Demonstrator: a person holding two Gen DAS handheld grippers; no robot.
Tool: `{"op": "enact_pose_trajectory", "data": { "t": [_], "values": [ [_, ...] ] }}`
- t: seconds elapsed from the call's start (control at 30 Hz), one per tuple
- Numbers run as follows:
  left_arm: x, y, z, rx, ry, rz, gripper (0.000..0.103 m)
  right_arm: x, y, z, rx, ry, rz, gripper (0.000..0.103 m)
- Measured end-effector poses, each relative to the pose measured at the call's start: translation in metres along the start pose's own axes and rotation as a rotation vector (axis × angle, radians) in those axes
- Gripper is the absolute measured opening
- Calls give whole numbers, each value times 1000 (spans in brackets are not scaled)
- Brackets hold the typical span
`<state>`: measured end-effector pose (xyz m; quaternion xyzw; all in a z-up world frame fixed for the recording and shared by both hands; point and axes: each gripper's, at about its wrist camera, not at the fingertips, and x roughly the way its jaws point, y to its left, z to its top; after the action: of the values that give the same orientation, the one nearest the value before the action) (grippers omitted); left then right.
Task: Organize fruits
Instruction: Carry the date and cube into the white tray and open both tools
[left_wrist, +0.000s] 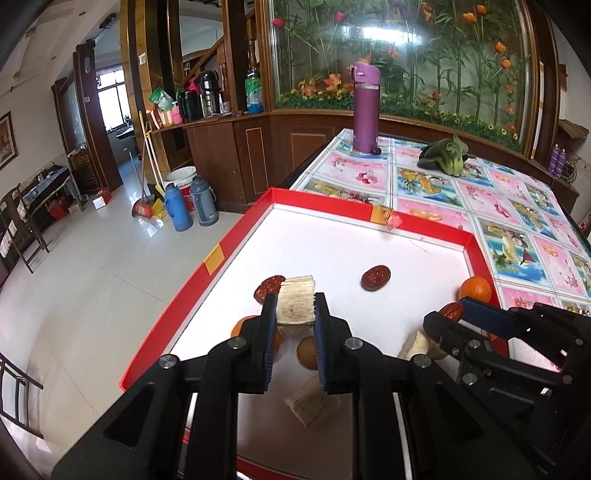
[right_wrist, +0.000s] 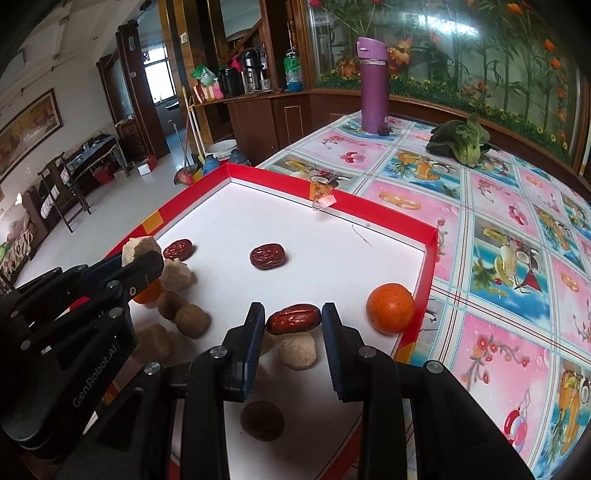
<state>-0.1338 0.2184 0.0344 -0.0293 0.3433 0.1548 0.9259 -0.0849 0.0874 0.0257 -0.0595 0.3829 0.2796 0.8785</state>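
Observation:
A red-rimmed white tray (left_wrist: 236, 236) (right_wrist: 428, 236) holds the fruit. My left gripper (left_wrist: 295, 308) is shut on a pale sugarcane chunk (left_wrist: 295, 304), lifted over the tray's left side; the right wrist view shows that gripper (right_wrist: 142, 260) at the left with the chunk (right_wrist: 138, 247) sticking out. My right gripper (right_wrist: 293, 319) is shut on a red date (right_wrist: 293, 319), also seen in the left wrist view as the gripper (left_wrist: 456, 310) holding the date (left_wrist: 450, 311). Loose dates (right_wrist: 267, 256) (right_wrist: 178, 249), oranges (right_wrist: 389, 308) (left_wrist: 475, 289), brown round fruits (right_wrist: 190, 320) and more cane chunks (right_wrist: 297, 349) lie in the tray.
A purple flask (left_wrist: 365, 107) and a leafy green vegetable (left_wrist: 445, 157) stand on the patterned tablecloth (right_wrist: 498, 221) beyond the tray. The tray's left edge overhangs the table side, with tiled floor, thermos jugs (left_wrist: 178, 208) and a broom below.

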Motion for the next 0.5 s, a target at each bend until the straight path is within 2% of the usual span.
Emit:
{"op": "enact_pose_trajectory", "data": {
  "t": [0.17, 0.27, 0.3, 0.33, 0.47, 0.5],
  "values": [
    [6, -1, -3, 5, 29, 6, 21, -4, -1, -1, 0, 0, -12, 33],
    [6, -4, -3, 12, 36, 9, 26, -13, 0, 0, -10, -22, -21, 42],
    [3, -5, -2, 12, 30, 12, 36, -15, -1, 0, -12, -35, -24, 43],
    [2, -5, -2, 12, 25, 16, 51, -20, -1, 0, -17, -51, -26, 43],
    [-15, -5, 4, -1, -33, 46, 70, -41, -4, -1, -33, -123, -62, 49],
    [-18, -5, 5, -6, -39, 49, 79, -45, -6, -1, -33, -134, -66, 49]
  ]
}}
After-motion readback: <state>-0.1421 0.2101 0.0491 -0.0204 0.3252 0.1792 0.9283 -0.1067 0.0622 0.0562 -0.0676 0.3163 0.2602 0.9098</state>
